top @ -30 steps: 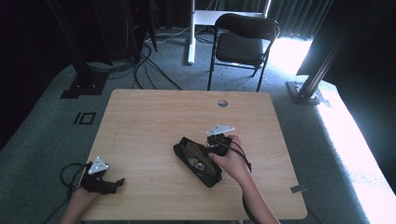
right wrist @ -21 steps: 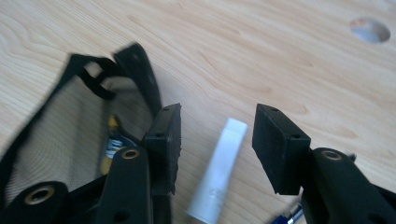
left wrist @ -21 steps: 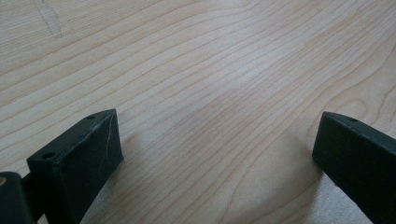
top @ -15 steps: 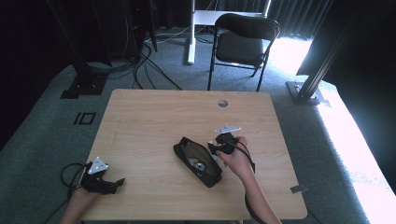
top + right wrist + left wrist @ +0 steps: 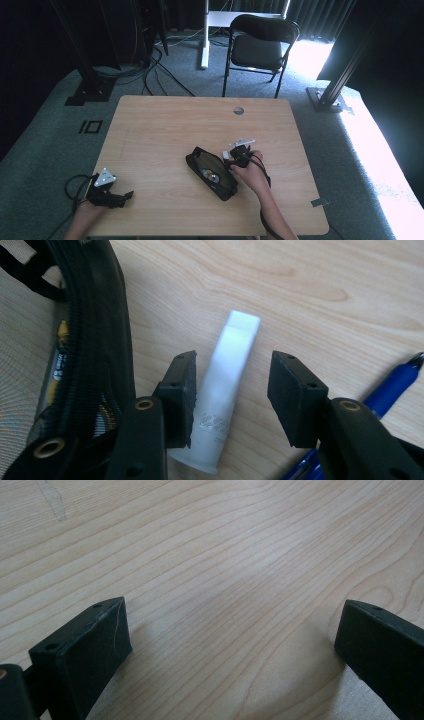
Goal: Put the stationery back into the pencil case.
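A white plastic tube point(image 5: 227, 385) lies flat on the wooden table point(image 5: 165, 130), just right of a black mesh pouch point(image 5: 212, 172) point(image 5: 95, 340). My right gripper point(image 5: 234, 365) point(image 5: 235, 156) is low over the tube with one jaw on each side. Its jaws have just been closing a little; a gap still shows at the right pad, so it is open. A blue pen point(image 5: 395, 382) lies close by on the right. My left gripper point(image 5: 122, 196) point(image 5: 232, 630) rests wide open at the table's near left corner, with bare wood between its jaws.
The pouch lies unzipped with small items inside. A cable hole point(image 5: 238, 110) sits near the table's far edge. A black folding chair point(image 5: 260, 45) stands behind the table, and cables trail across the floor at the back left.
My right gripper has sunk toward the table at the pouch's right edge. The left gripper has stayed where it was.
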`<move>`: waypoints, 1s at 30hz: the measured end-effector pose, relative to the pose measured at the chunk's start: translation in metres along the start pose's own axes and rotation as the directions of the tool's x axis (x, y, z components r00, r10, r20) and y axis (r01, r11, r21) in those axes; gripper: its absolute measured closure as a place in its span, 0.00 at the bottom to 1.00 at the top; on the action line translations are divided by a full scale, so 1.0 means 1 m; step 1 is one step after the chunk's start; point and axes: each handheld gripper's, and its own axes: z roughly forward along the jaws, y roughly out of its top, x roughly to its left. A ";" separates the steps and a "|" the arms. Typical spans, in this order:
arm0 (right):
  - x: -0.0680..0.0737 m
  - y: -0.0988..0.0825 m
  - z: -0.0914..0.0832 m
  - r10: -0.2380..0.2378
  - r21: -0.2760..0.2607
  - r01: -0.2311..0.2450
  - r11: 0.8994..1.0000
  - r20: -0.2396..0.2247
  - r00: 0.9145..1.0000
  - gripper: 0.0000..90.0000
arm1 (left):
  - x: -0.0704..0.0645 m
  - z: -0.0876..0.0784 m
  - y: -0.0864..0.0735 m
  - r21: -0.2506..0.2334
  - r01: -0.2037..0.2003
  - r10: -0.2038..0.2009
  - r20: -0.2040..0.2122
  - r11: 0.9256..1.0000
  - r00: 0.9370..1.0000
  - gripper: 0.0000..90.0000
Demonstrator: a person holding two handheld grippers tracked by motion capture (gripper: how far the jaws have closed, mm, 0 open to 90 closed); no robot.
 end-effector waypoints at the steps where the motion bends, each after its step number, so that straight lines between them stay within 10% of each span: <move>1: 0.000 -0.001 0.001 0.002 0.002 -0.002 1.000 -0.005 1.000 0.60 | 0.000 0.000 0.000 0.000 0.000 0.000 0.000 1.000 1.000 0.02; 21: -0.006 -0.006 0.016 0.018 0.056 -0.019 0.998 0.024 1.000 0.76 | 0.000 0.000 0.000 0.000 0.000 0.000 0.000 1.000 1.000 0.02; 30: -0.008 0.005 -0.002 0.040 -0.007 -0.040 0.999 0.034 0.999 0.76 | 0.000 0.000 0.000 0.000 0.000 0.000 0.000 1.000 1.000 0.02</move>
